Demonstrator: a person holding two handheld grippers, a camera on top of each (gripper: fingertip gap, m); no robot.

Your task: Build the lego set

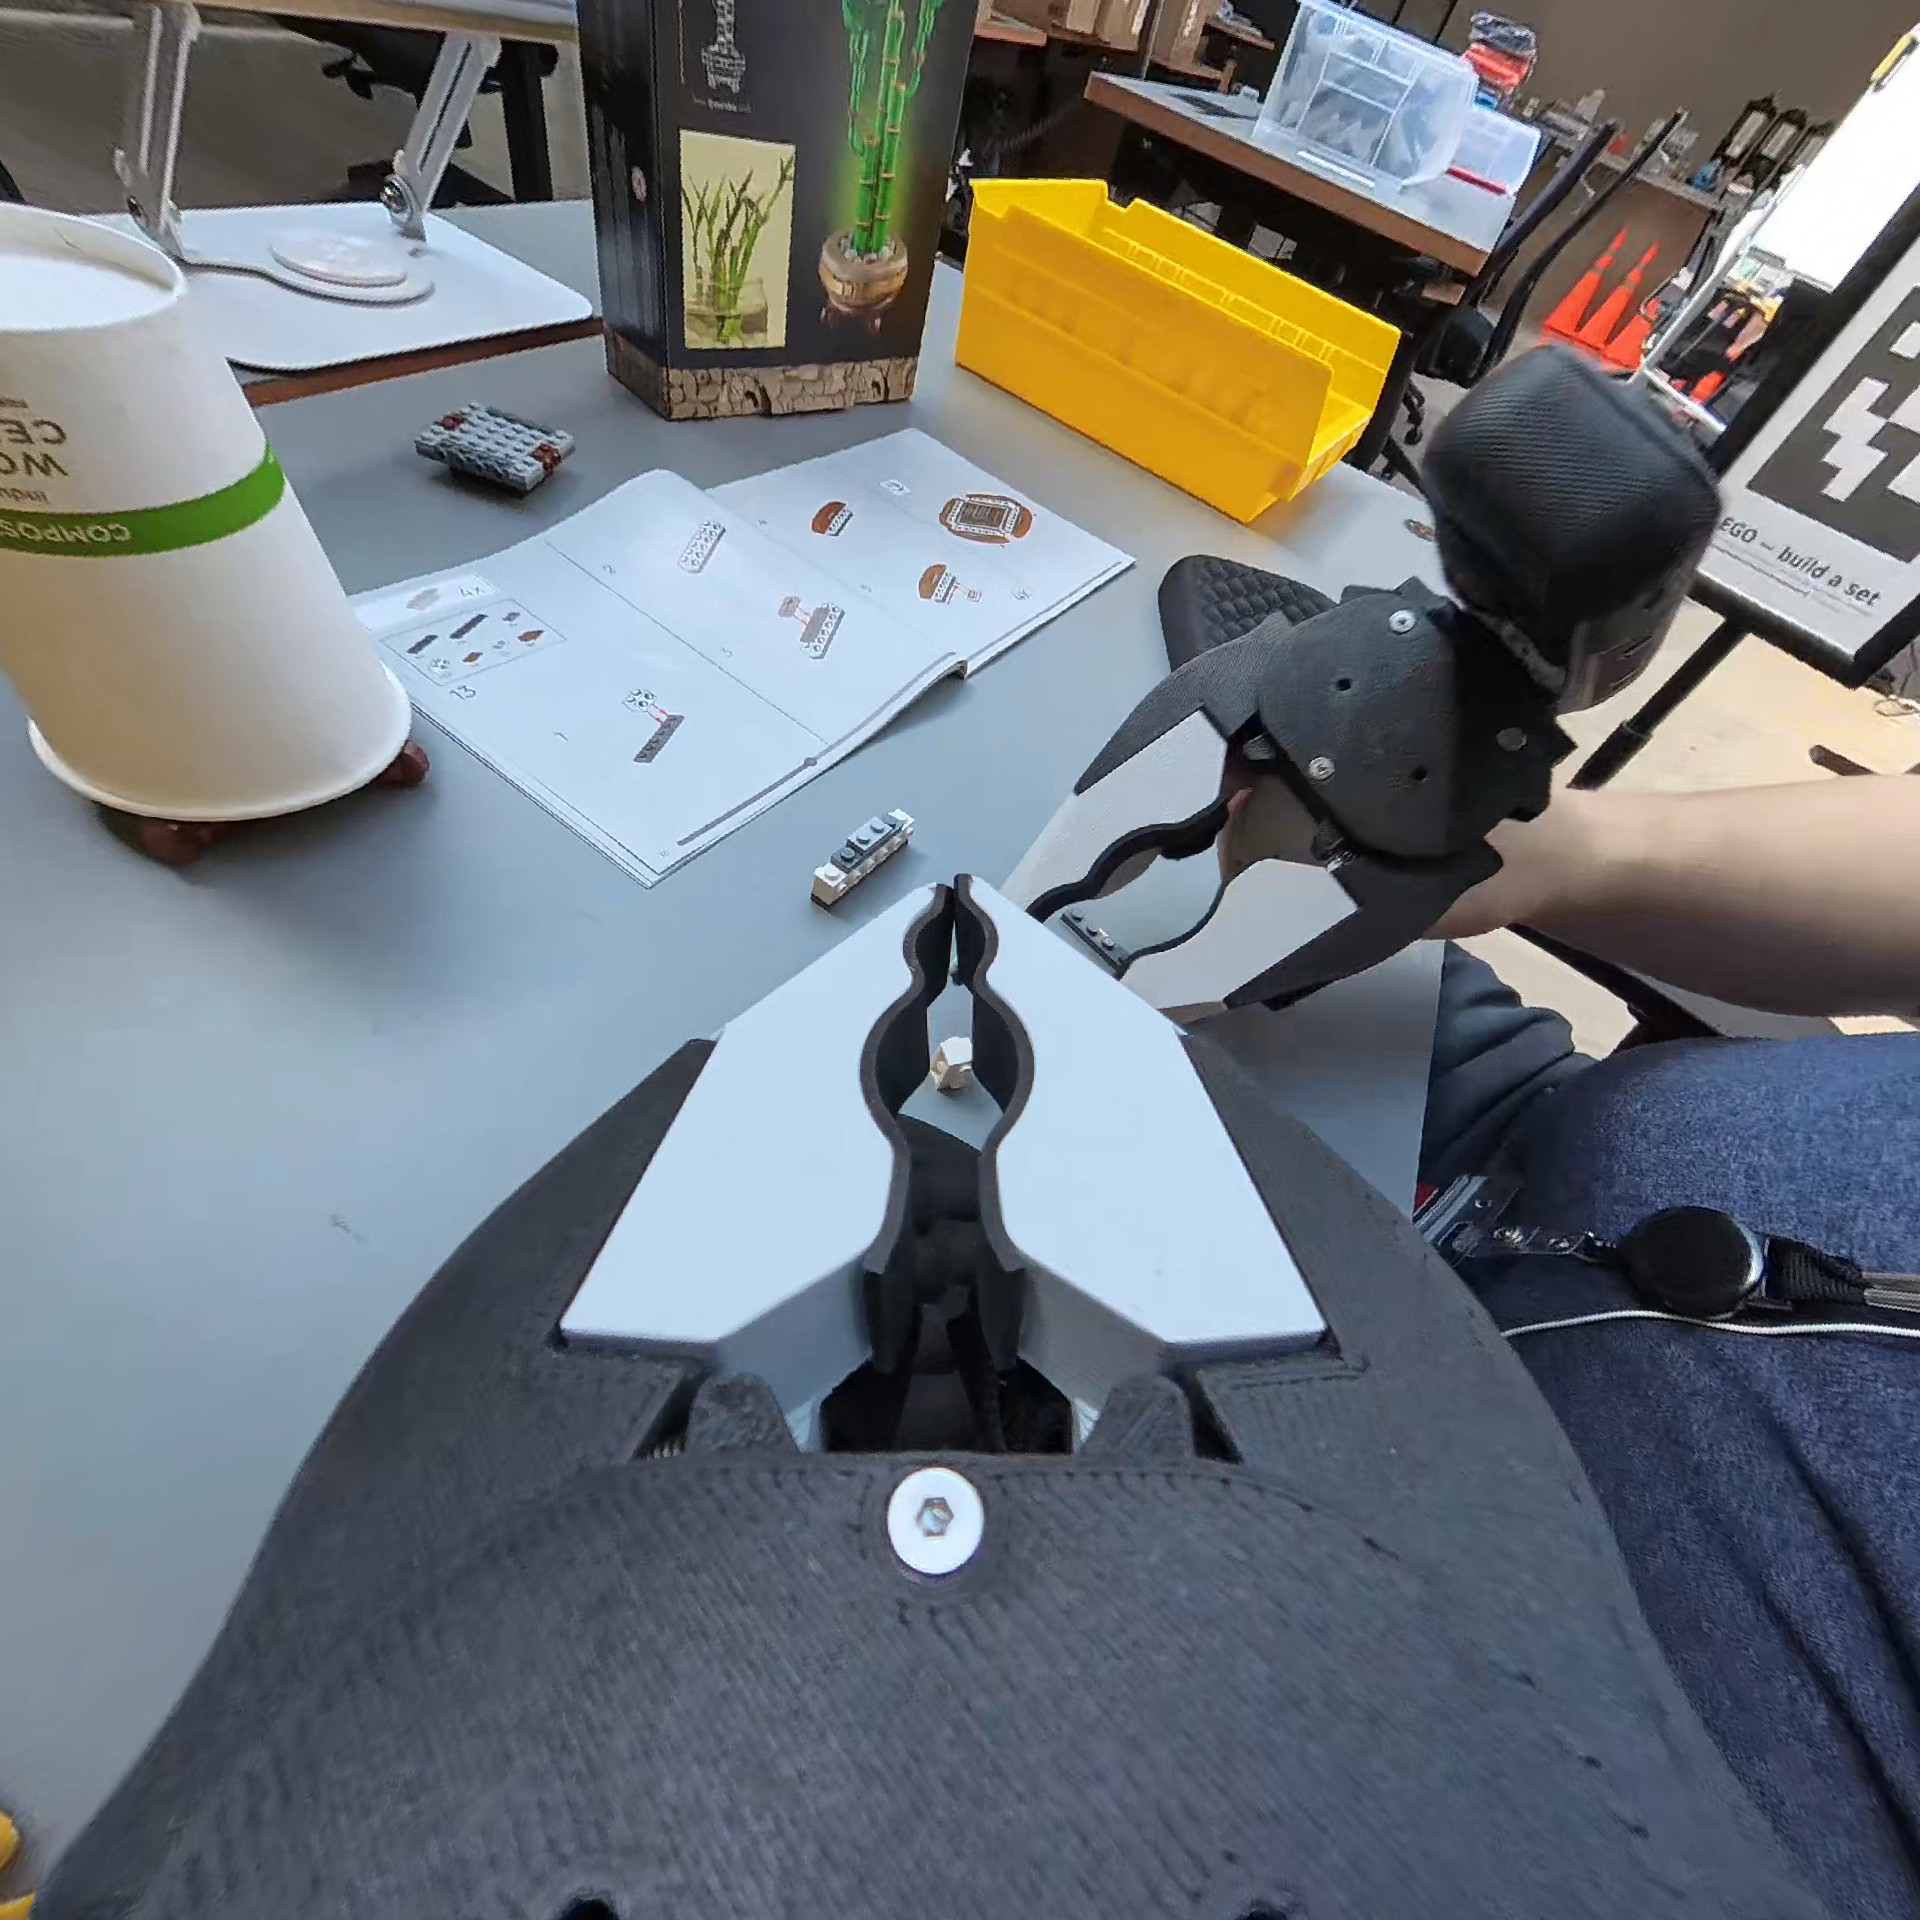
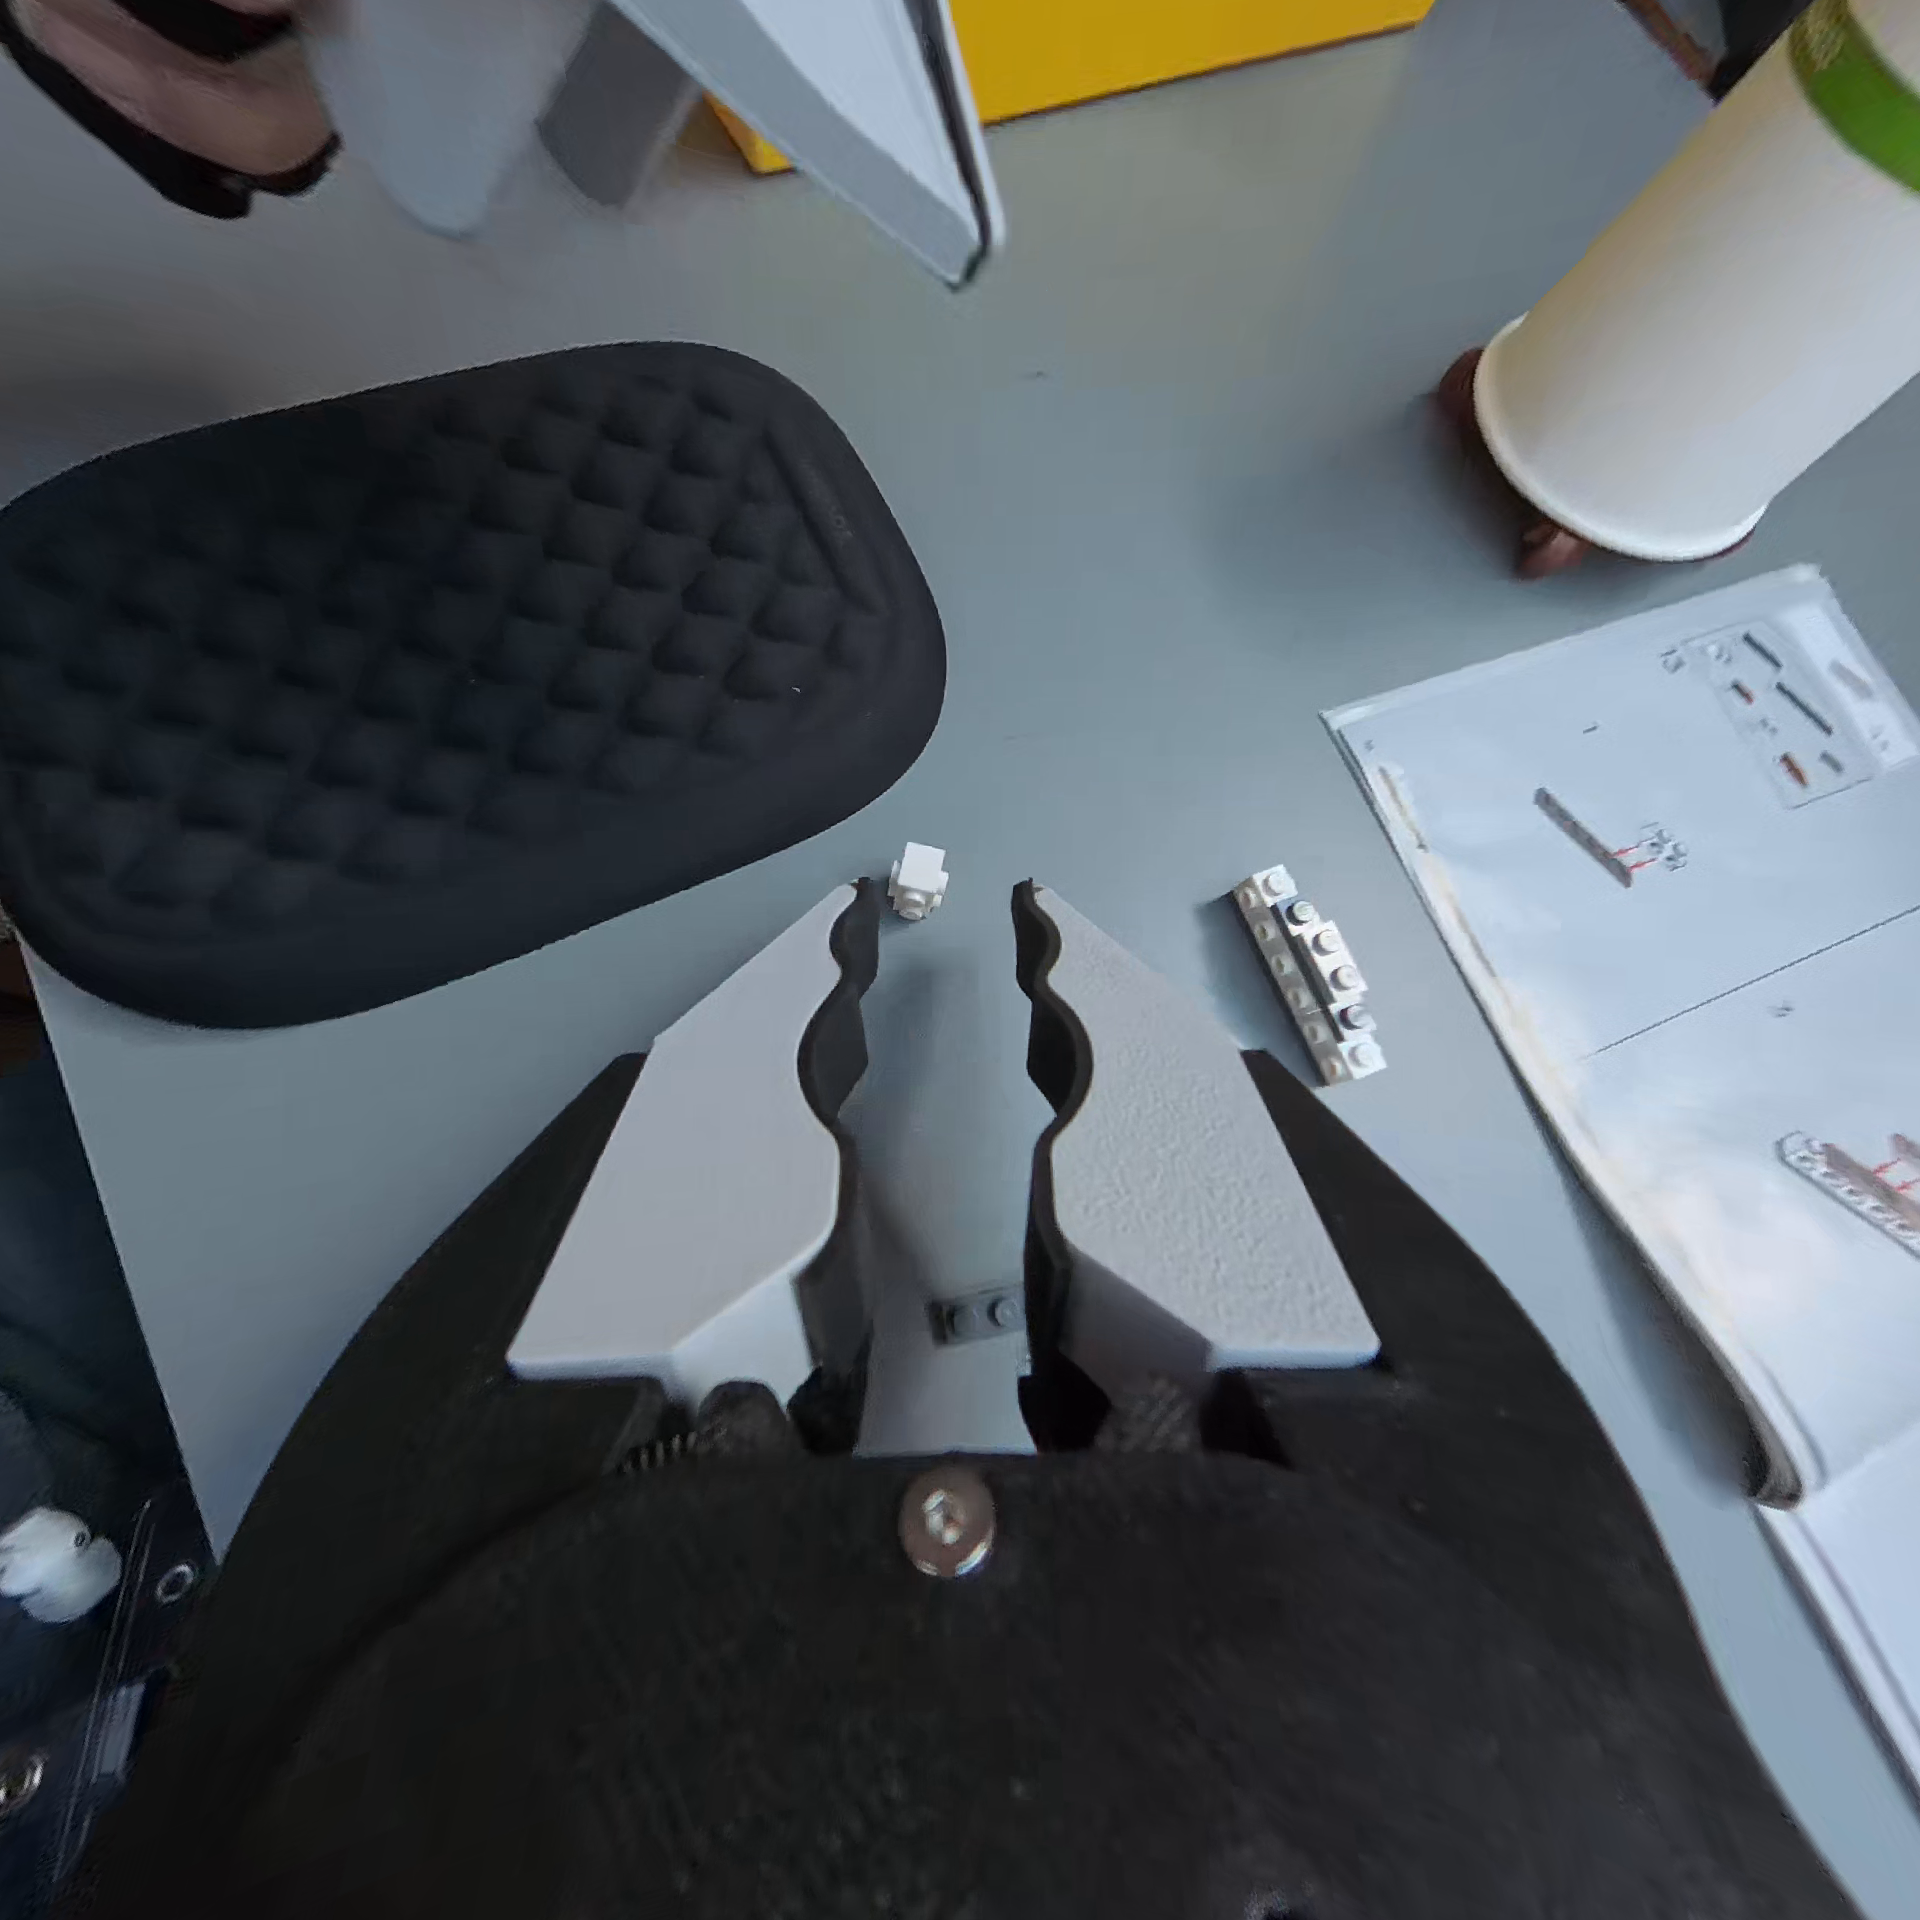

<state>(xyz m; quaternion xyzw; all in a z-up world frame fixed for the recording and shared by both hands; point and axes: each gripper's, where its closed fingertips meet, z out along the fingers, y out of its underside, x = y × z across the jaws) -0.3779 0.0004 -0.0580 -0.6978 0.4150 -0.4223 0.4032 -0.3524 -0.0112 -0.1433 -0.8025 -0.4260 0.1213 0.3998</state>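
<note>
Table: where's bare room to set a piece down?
Bare table lies left of the left gripper, below the cup. It is crowded ahead: the booklet, the small assembly and the black pad.

Workshop/lab: rows of workbenches, clear storage bins, orange cones.

Matt grey table, glossy plastic yellow bin, paper cup, quilted black cloth pad
</note>
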